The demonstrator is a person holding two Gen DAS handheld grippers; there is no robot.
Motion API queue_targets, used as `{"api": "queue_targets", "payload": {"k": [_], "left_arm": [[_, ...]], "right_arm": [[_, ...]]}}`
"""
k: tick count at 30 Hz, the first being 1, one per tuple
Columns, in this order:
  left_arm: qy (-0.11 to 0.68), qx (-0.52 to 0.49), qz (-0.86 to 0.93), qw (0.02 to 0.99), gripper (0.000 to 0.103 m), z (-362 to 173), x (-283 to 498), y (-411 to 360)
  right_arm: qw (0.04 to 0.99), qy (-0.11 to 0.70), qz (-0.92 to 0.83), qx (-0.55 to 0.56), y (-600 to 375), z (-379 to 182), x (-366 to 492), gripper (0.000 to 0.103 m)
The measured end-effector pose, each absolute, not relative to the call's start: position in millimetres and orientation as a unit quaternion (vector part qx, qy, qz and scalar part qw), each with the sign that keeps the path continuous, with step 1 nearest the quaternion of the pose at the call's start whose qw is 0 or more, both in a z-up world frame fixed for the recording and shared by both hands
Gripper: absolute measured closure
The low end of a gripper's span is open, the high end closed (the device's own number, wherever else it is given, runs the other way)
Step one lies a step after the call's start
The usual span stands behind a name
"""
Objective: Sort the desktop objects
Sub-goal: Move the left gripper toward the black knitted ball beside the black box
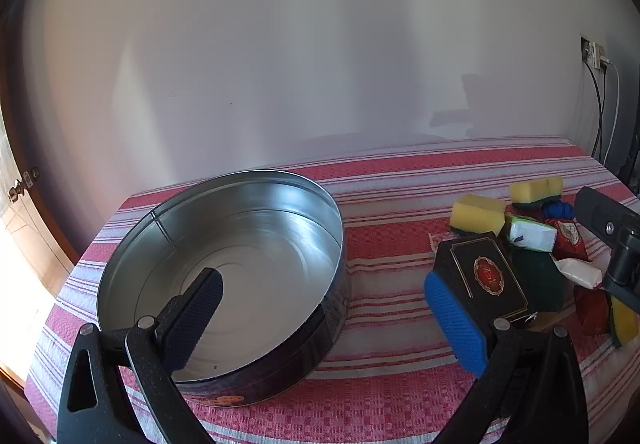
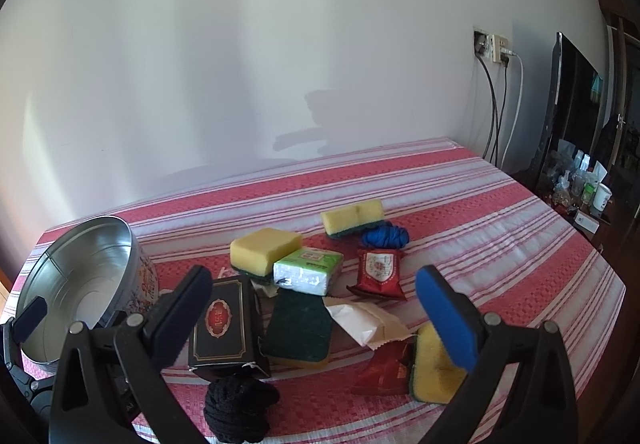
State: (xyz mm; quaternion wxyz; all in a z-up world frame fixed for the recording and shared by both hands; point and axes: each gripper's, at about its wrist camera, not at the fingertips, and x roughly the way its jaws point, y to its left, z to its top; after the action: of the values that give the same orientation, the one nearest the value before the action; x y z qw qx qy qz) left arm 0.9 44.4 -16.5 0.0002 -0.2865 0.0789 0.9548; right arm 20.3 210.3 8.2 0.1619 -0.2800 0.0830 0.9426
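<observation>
Left gripper (image 1: pixel 320 318) apart over empty tin (image 1: pixel 336 211) at left | right gripper (image 2: pixel 316 314) apart above pile | black box (image 2: pixel 222 328) near-centre, likely light, stiff; grip its long sides

A plain white wall (image 2: pixel 280 43) stood behind the table, which was covered with a red and white striped cloth (image 2: pixel 460 195). On the right, a wall socket (image 2: pixel 494 45) held plugs with cables (image 2: pixel 496 111) hanging down. A dark flat screen (image 2: pixel 572 99) stood beside it. Strong daylight came from the left, near a wooden frame (image 1: pixel 40 228).
</observation>
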Motion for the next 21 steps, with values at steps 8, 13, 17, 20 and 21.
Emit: {"api": "queue_targets", "payload": {"k": [8,13,17,20,21], "left_arm": [[0.078,-0.292,0.953,0.010,0.001,-18,2,50],[0.081,-0.292,0.953,0.030,0.001,-17,6,58],[0.086,-0.292,0.952,0.038,0.001,-16,9,68],[0.089,-0.294,0.951,0.037,0.001,-18,9,74],[0.090,-0.295,0.951,0.036,0.001,-18,10,76]], "right_arm": [[0.169,0.080,0.942,-0.279,216,8,24,0.000],[0.183,0.078,0.940,-0.278,229,9,31,0.000],[0.197,0.089,0.937,-0.274,243,11,38,0.000],[0.202,0.096,0.935,-0.273,251,11,42,0.000],[0.204,0.097,0.935,-0.273,252,10,42,0.000]]}}
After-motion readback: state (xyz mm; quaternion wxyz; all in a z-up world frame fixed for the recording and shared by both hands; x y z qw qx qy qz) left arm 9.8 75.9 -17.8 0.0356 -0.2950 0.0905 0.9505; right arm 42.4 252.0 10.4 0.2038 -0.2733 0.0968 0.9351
